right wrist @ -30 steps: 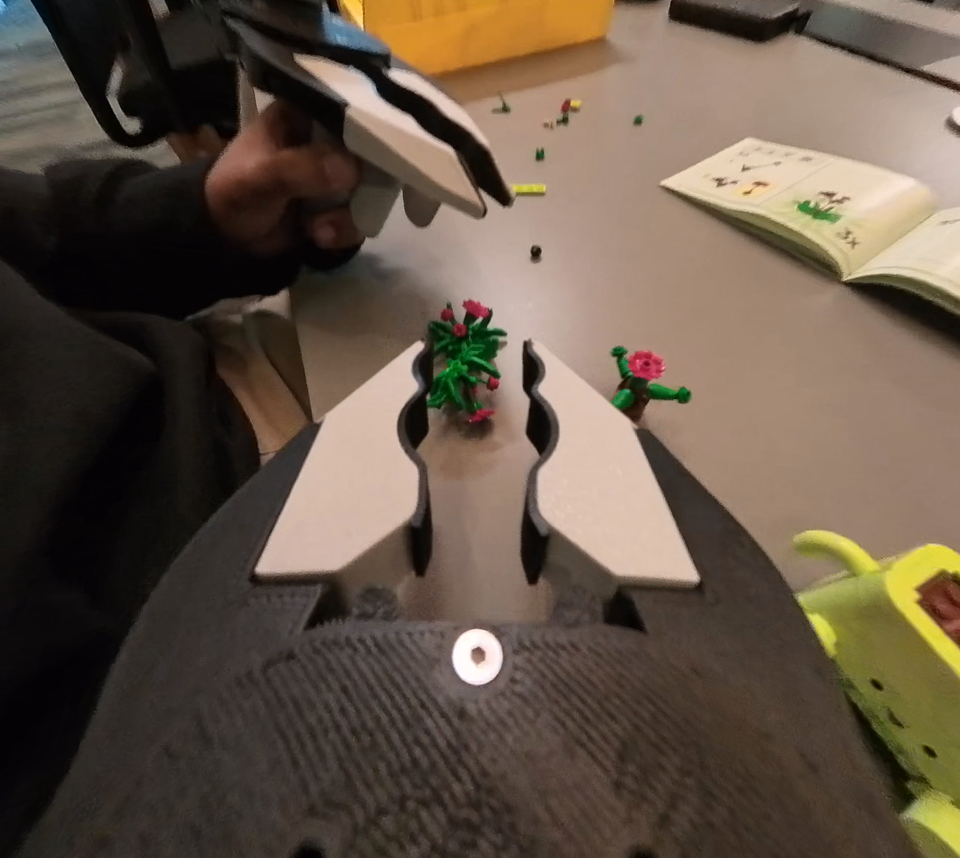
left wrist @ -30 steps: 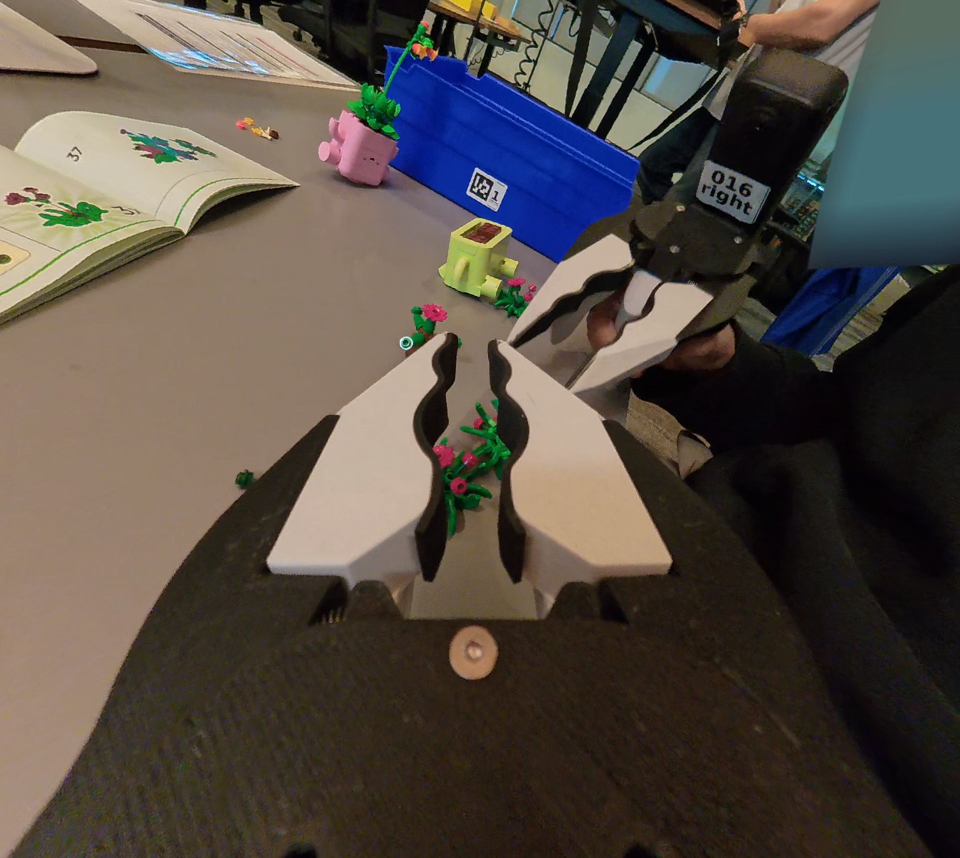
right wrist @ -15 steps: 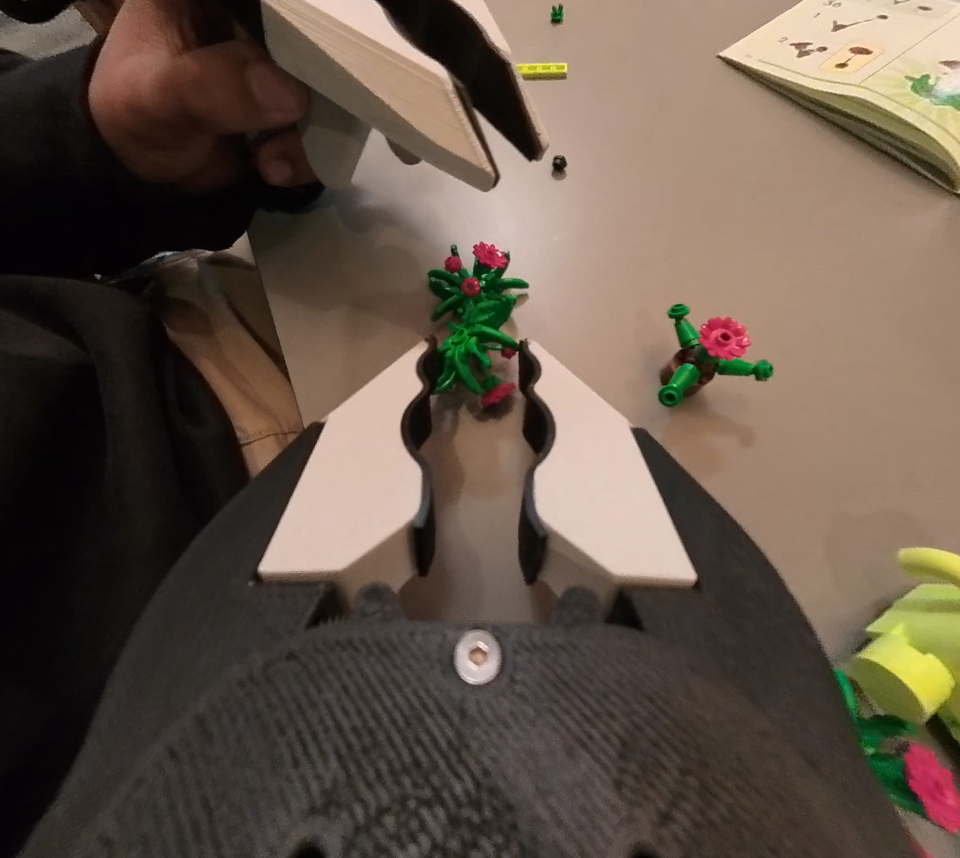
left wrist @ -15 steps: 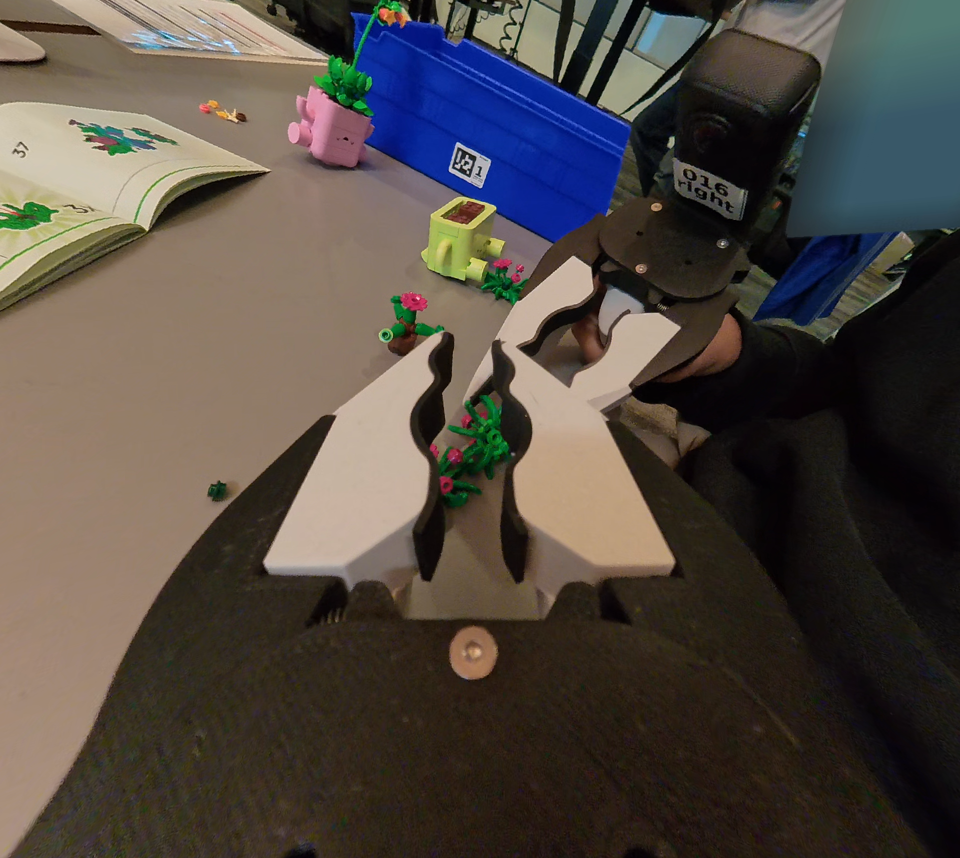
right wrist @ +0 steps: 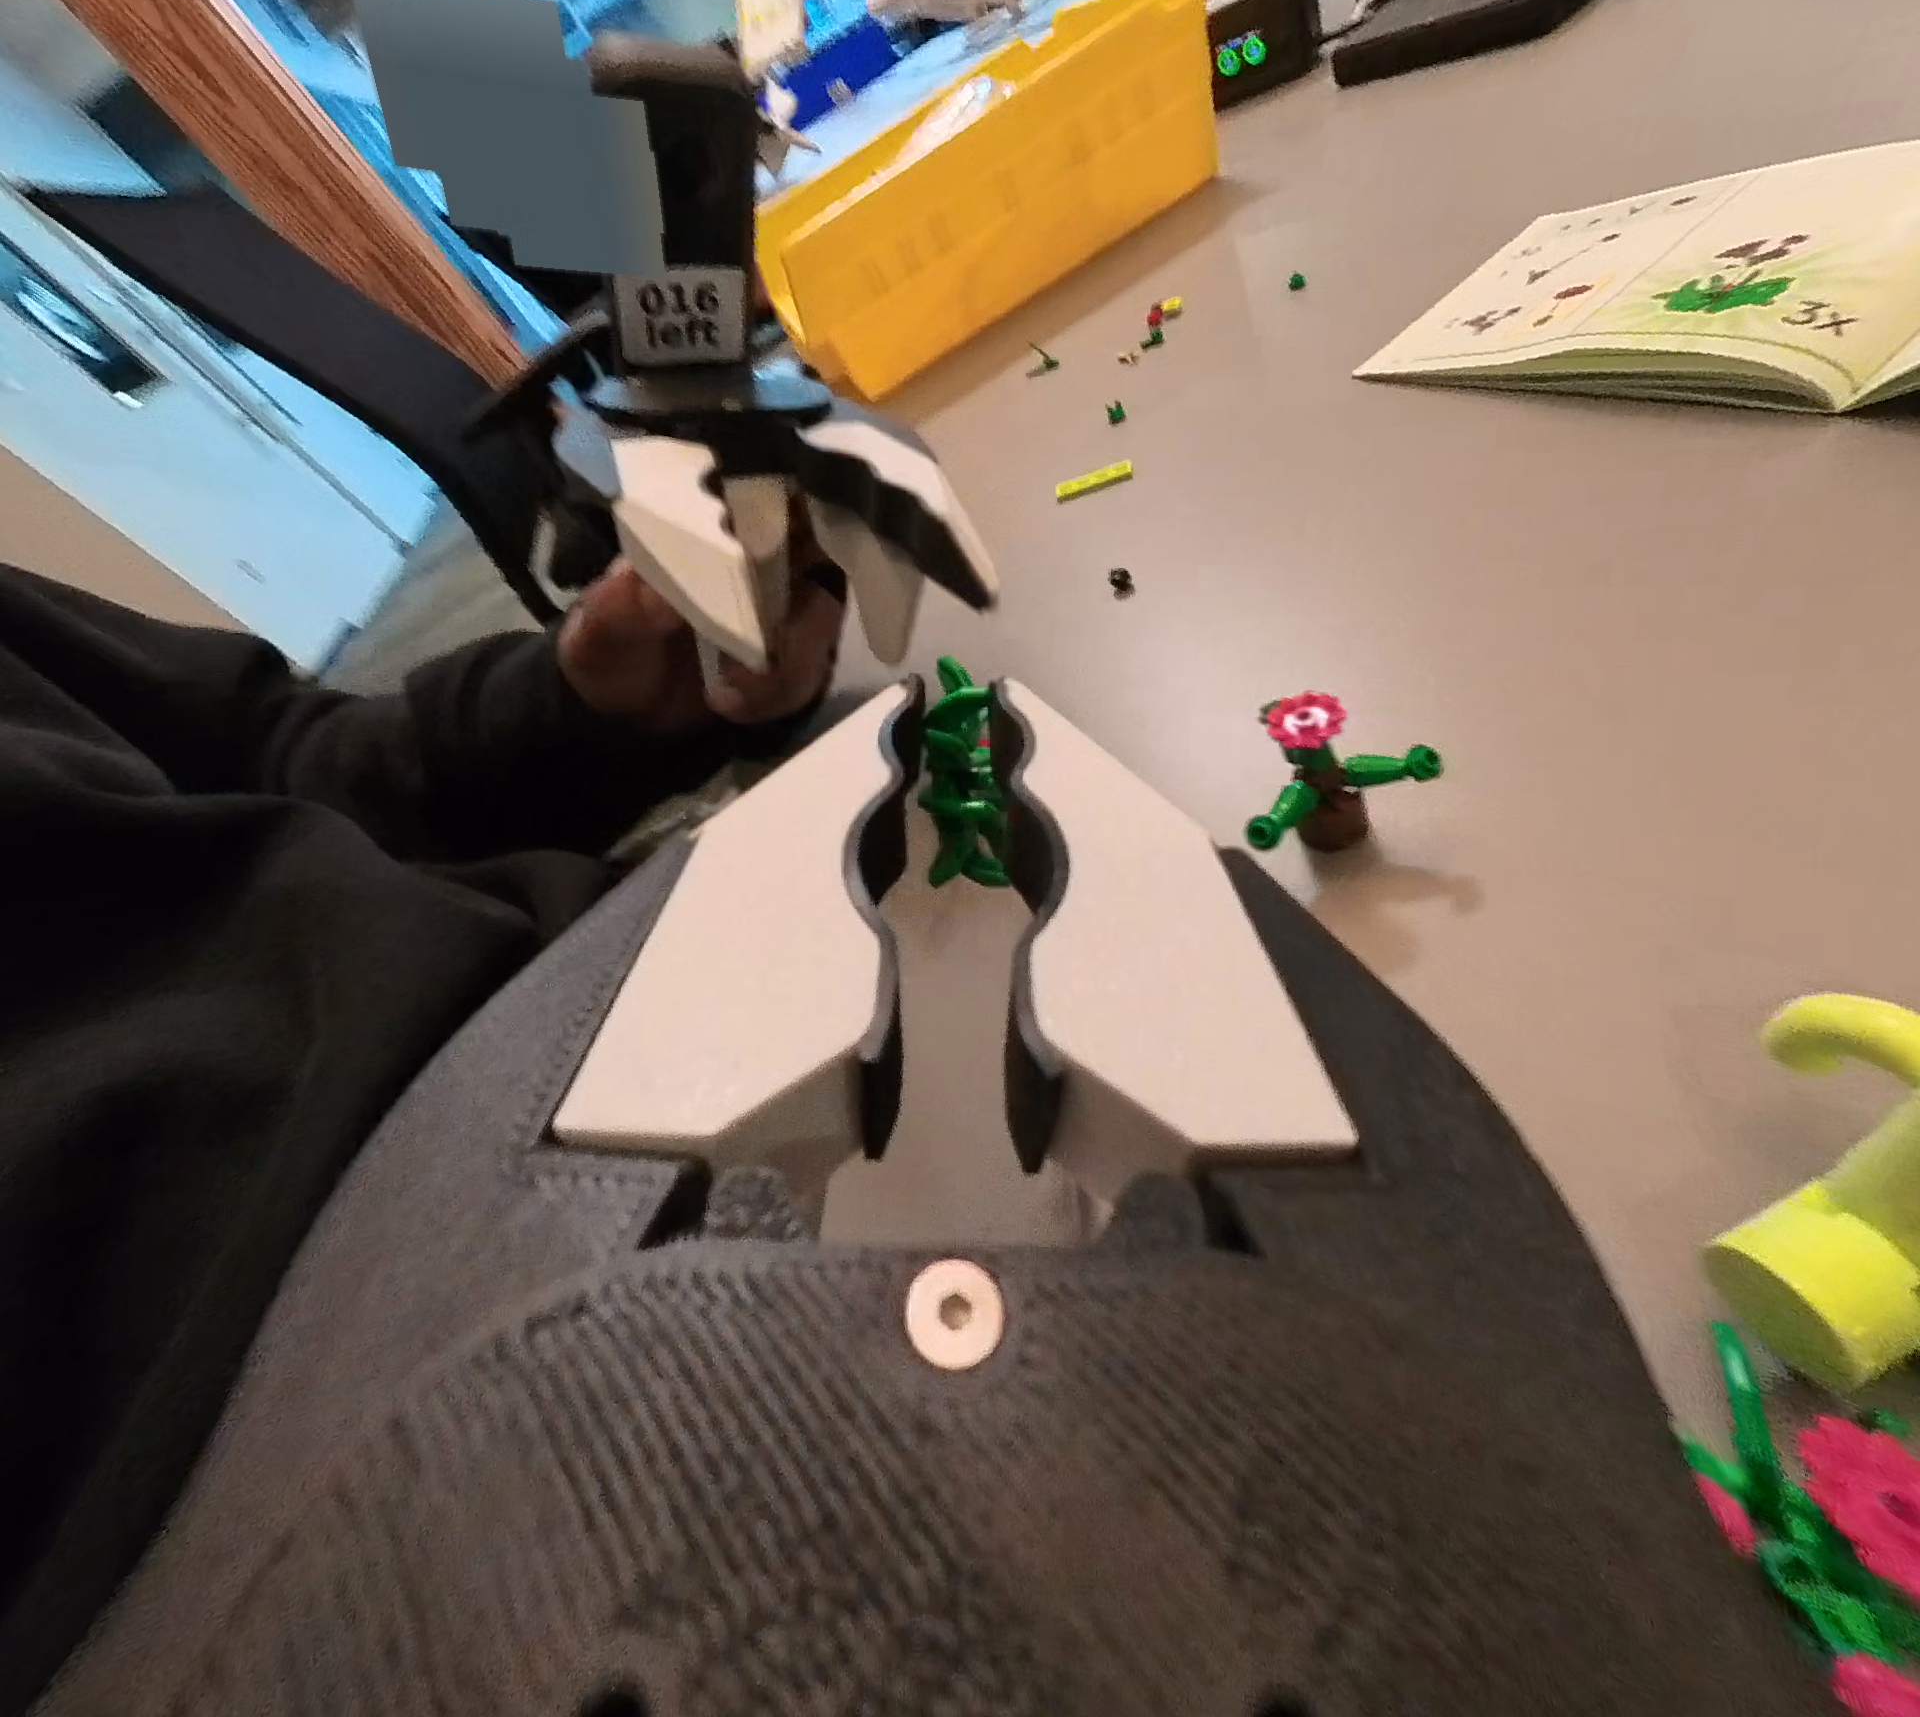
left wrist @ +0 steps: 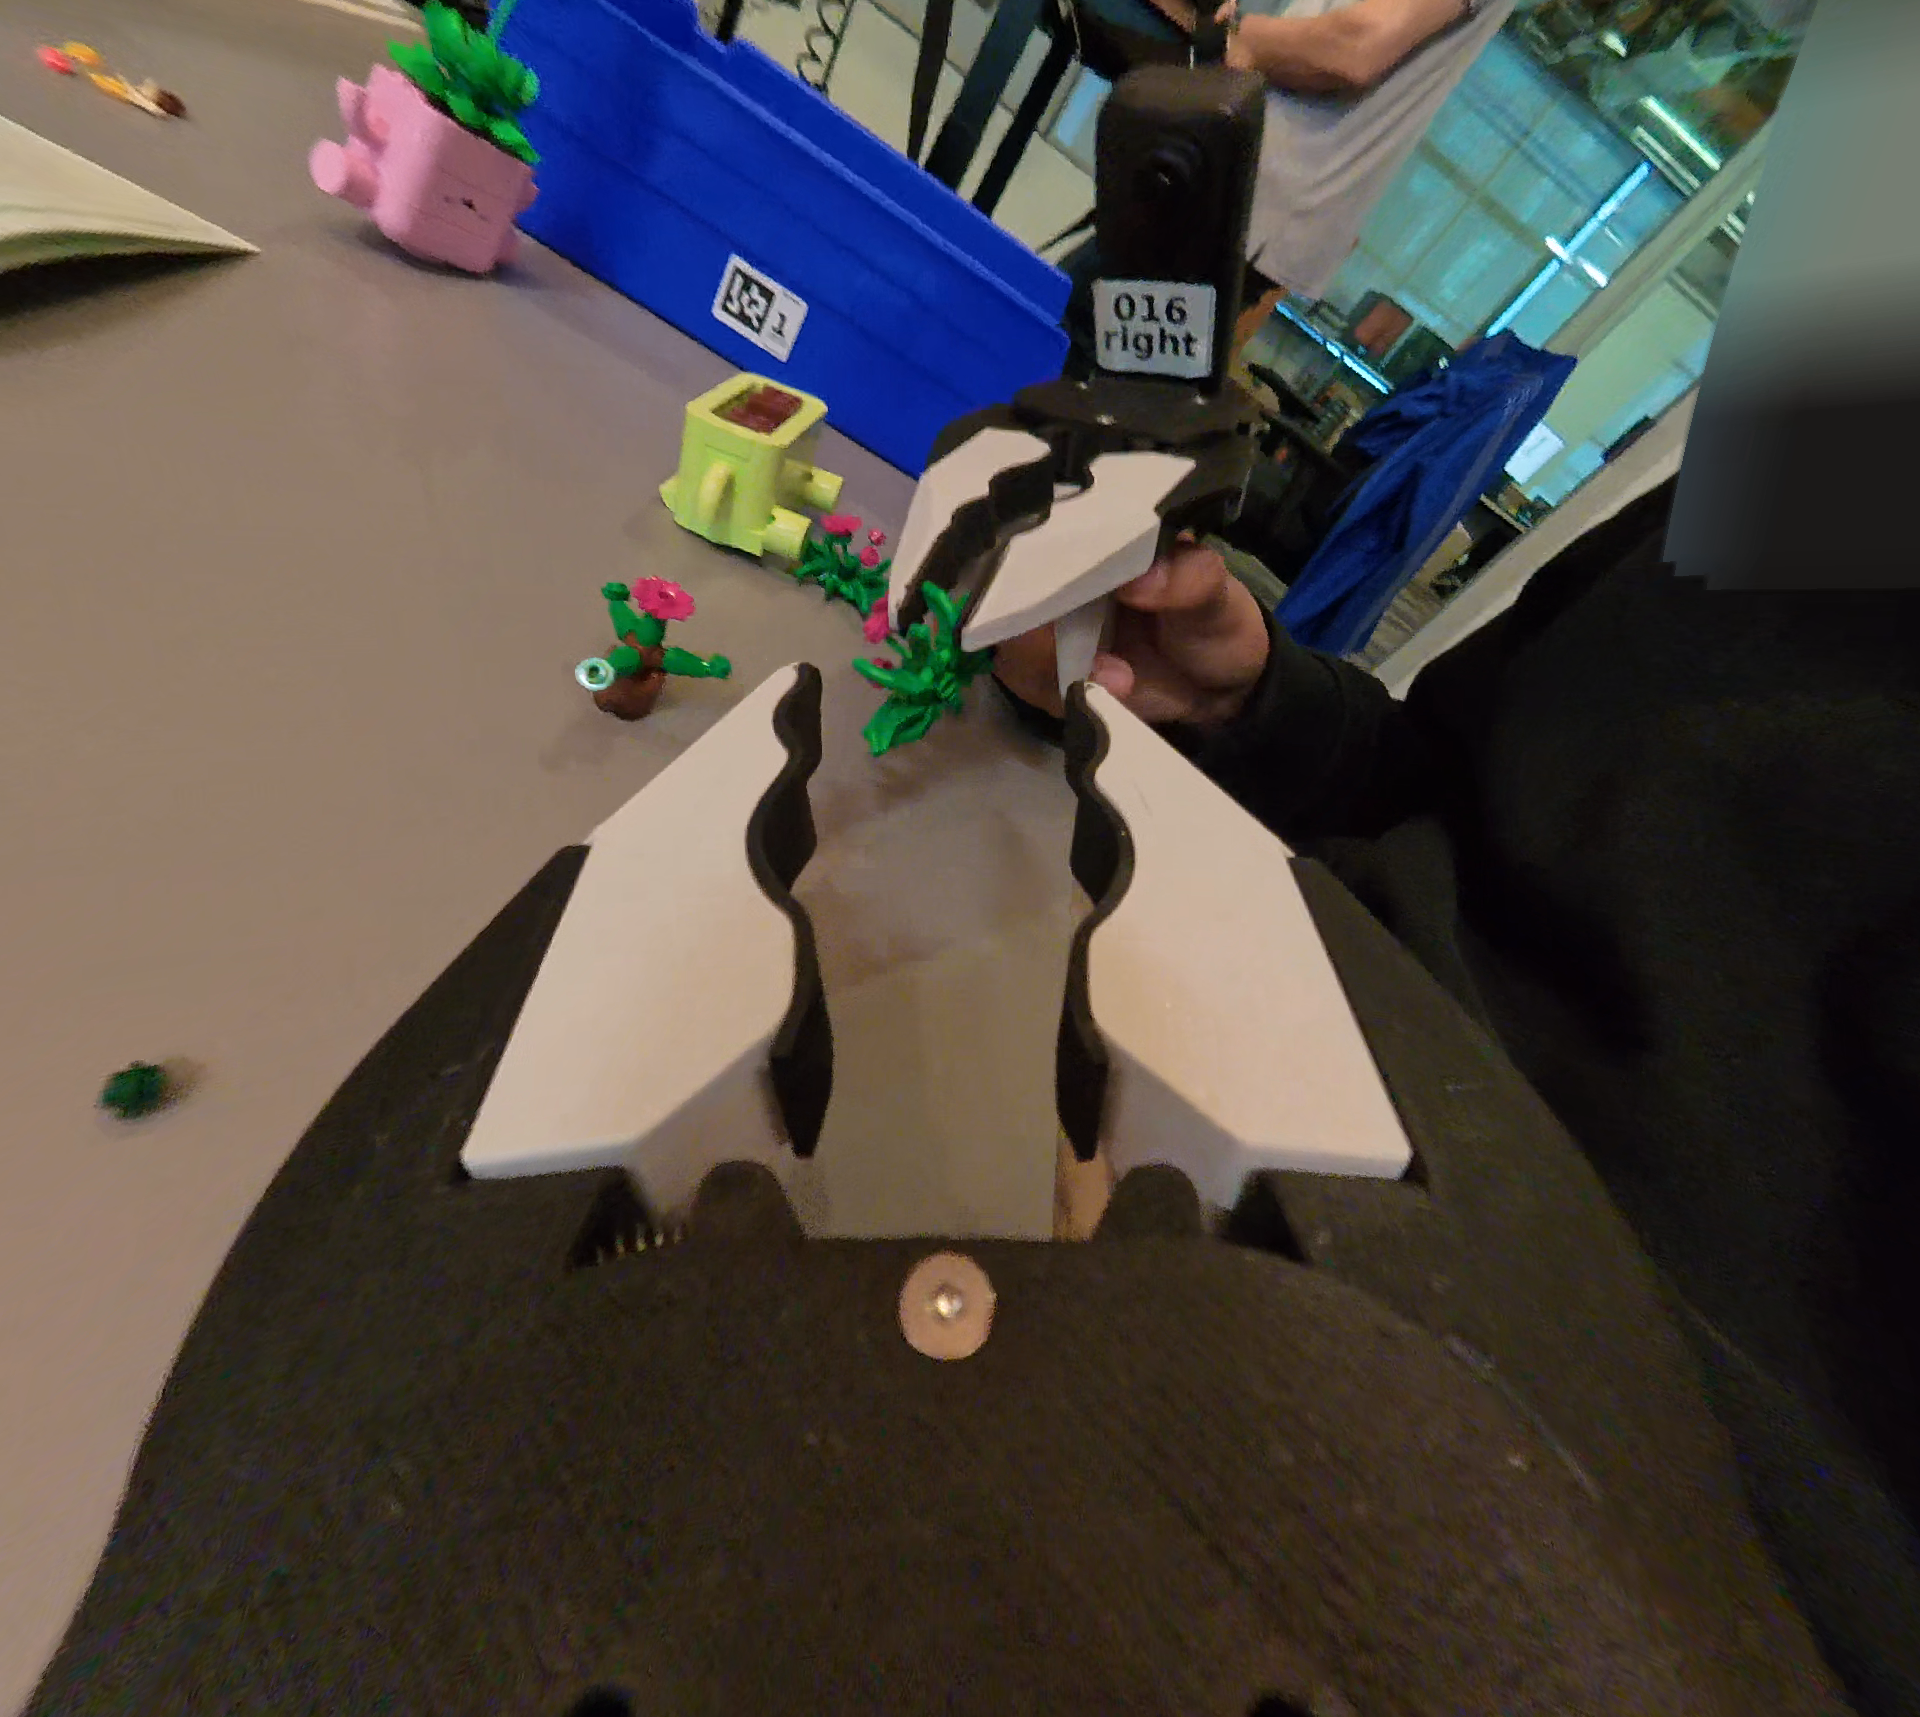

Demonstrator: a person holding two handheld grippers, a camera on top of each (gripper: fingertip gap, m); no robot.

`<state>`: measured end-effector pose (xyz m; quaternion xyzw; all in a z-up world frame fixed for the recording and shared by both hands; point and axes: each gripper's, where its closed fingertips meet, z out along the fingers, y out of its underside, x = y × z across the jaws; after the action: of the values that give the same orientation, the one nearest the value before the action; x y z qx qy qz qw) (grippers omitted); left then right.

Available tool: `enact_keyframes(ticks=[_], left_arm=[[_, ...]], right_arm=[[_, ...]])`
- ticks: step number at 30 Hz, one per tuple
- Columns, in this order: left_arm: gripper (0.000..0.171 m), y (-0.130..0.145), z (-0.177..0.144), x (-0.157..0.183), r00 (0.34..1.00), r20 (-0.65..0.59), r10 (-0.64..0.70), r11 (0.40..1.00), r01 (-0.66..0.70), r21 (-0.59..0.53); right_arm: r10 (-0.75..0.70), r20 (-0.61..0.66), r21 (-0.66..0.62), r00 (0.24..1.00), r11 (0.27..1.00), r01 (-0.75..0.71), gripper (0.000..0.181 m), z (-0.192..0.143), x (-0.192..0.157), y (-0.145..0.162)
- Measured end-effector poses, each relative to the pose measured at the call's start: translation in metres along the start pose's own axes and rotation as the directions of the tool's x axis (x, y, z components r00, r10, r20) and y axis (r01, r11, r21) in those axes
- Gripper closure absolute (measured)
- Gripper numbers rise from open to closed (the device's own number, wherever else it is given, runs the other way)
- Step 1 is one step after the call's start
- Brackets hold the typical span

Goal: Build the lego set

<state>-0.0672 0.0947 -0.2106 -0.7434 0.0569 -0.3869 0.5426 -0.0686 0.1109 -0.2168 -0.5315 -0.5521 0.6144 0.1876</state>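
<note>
My right gripper point(right wrist: 958, 693) is shut on a green leafy lego sprig point(right wrist: 961, 794) with small pink flowers and holds it just above the grey table near the front edge. In the left wrist view the right gripper point(left wrist: 940, 618) points down with the sprig point(left wrist: 920, 680) hanging from its tips. My left gripper point(left wrist: 940, 691) is open and empty, its tips just in front of the sprig. In the right wrist view the left gripper point(right wrist: 862, 628) is raised, close behind the sprig. A small brown-pot flower point(left wrist: 644, 649) point(right wrist: 1320, 784) stands beside them.
A lime pot point(left wrist: 743, 472) point(right wrist: 1829, 1252) with a pink flower cluster point(left wrist: 847, 555) beside it, a pink pot plant point(left wrist: 426, 171), a blue bin point(left wrist: 727, 192), a yellow bin point(right wrist: 997, 213), an open booklet point(right wrist: 1662, 296) and loose small pieces point(right wrist: 1091, 483) lie on the table. A person stands behind. My two grippers' fingertips are within a few centimetres of each other.
My right gripper has closed on the green sprig and raised it off the table. My left gripper has opened wider and drawn back from the sprig.
</note>
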Motion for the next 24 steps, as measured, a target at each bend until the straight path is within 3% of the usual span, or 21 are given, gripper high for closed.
enact_keyframes(ticks=[6, 8, 11, 17, 24], left_arm=[[0.122, 0.011, 0.018, 0.005, 0.999, 0.006, -0.041, 0.996, 0.041, -0.075], [0.136, 0.012, 0.019, 0.008, 0.999, -0.007, -0.038, 0.996, 0.037, -0.076], [0.153, 0.006, 0.014, 0.010, 0.998, -0.030, -0.047, 0.998, 0.045, -0.036], [0.156, 0.001, 0.009, 0.011, 0.990, -0.084, -0.114, 0.993, 0.114, 0.005], [0.155, -0.005, 0.002, -0.001, 0.999, 0.053, -0.001, 0.999, -0.001, 0.033]], right_arm=[[0.169, 0.202, 0.097, 0.965, 0.977, -0.191, 0.172, 0.001, -0.018, -0.013], [0.193, 0.234, 0.108, 0.953, 0.969, -0.223, 0.172, 0.002, -0.020, -0.015], [0.207, 0.253, 0.111, 0.945, 0.964, -0.241, 0.172, 0.003, -0.022, -0.015], [0.227, 0.272, 0.131, 0.935, 0.954, -0.270, 0.172, 0.001, -0.022, -0.019], [0.185, 0.200, 0.138, 0.962, 0.967, -0.215, 0.155, -0.003, -0.013, -0.020]])
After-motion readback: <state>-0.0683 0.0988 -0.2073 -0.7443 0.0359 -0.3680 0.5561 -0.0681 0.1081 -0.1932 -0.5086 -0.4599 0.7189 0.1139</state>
